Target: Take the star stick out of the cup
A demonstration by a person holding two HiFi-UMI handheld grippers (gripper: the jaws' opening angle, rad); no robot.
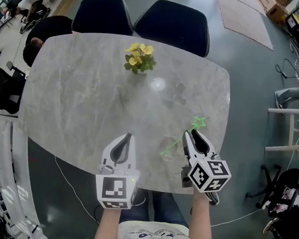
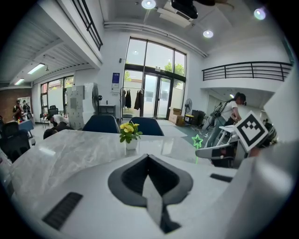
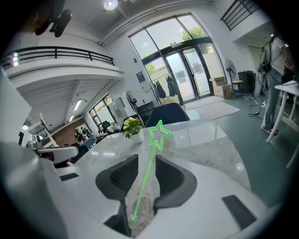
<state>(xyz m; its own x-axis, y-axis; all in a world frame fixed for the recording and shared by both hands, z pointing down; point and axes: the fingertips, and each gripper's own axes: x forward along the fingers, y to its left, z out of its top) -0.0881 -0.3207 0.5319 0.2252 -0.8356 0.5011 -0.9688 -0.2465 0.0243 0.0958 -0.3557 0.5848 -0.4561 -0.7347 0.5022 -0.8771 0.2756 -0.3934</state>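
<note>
right gripper view: star stick point(image 3: 145, 177) in cup point(image 3: 144, 206), between jaws | head view: unclear

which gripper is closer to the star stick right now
Right. The right gripper has its open jaws on either side of the star stick in the cup, not pressing it. The left gripper, shut, sits apart to the cup's left.

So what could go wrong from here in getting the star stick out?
The right gripper has its jaws astride the thin, leaning star stick without pressing it; closing could miss or slip. Nothing steadies the clear cup: the left gripper is shut and apart from it, so a slanted pull might tip it.
</note>
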